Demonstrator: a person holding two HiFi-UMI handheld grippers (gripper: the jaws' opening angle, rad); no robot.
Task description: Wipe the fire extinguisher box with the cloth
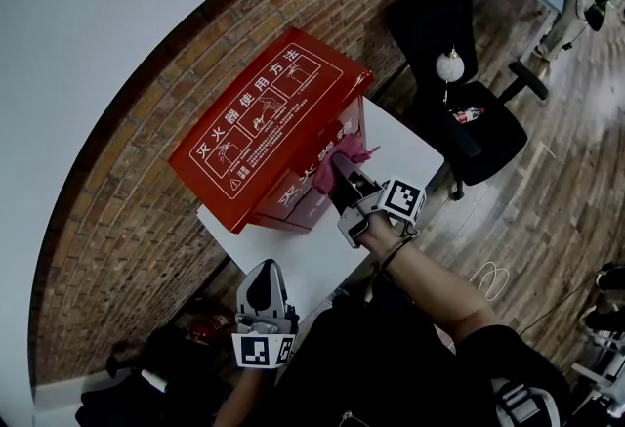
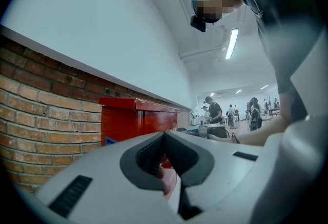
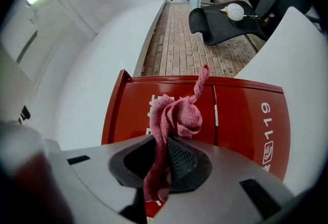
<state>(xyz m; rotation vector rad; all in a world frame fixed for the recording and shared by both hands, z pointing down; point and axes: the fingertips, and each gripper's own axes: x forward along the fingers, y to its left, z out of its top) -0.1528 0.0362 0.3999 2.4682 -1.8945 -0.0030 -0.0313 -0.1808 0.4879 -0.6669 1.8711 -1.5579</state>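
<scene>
While the right gripper (image 3: pixel 163 162) has its jaws clenched on a narrow fold of the pink cloth (image 3: pixel 177 115), most of that cloth bunches loose just past the jaw tips. The wad lies against or very near the front of the red fire extinguisher box (image 3: pixel 241 115); I cannot tell whether it touches. The left gripper (image 2: pixel 165 138) has its jaws pressed together on nothing, and the box stands ahead of them, well apart.

The likeliest trouble, I judge, is the cloth dragging out of so thin a hold once it rubs along the panel, or only the small wad meeting the paint and leaving streaks unwiped. With the left jaws idle and nothing steadying the box, a firm push could also slide it across the white desk (image 1: pixel 312 259) beneath the jaws.

The box's lid and doors are closed, so its contents cannot be seen.
</scene>
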